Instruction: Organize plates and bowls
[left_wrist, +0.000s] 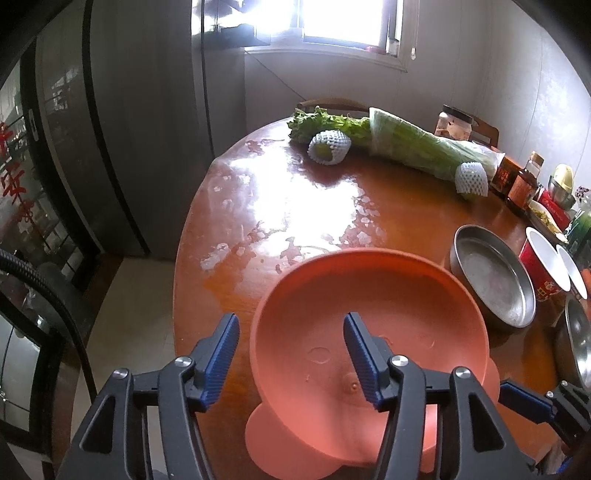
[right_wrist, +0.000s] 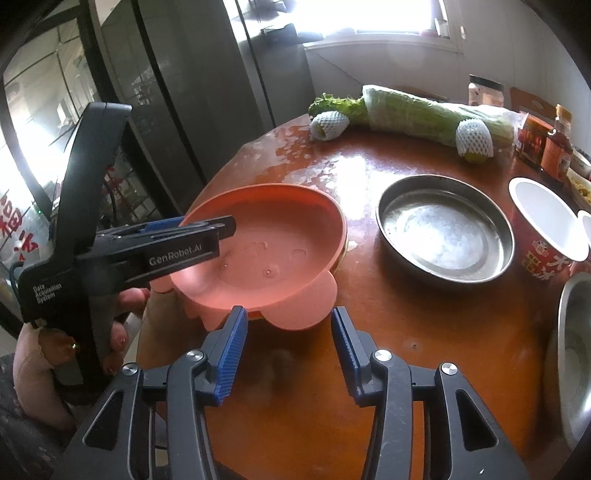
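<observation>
A salmon-pink bowl (left_wrist: 354, 325) (right_wrist: 266, 251) with round ear tabs sits at the near edge of the round wooden table (left_wrist: 332, 206). A thin yellowish edge shows under its right side. My left gripper (left_wrist: 291, 321) (right_wrist: 199, 225) straddles the bowl's left rim, one finger outside and one inside. Its pads stand apart from the rim, so it is open. My right gripper (right_wrist: 288, 314) is open just in front of the bowl's near ear tab, with nothing between its fingers. One of its blue fingers (left_wrist: 524, 402) shows at the lower right of the left wrist view.
A shallow steel pan (left_wrist: 491, 273) (right_wrist: 443, 232) lies right of the bowl, with red paper cups (left_wrist: 543, 262) (right_wrist: 546, 221) beyond it. A steel bowl (right_wrist: 576, 350) is at the right edge. Bagged greens (right_wrist: 413, 110), net-wrapped fruit and sauce bottles (right_wrist: 554, 151) line the far side.
</observation>
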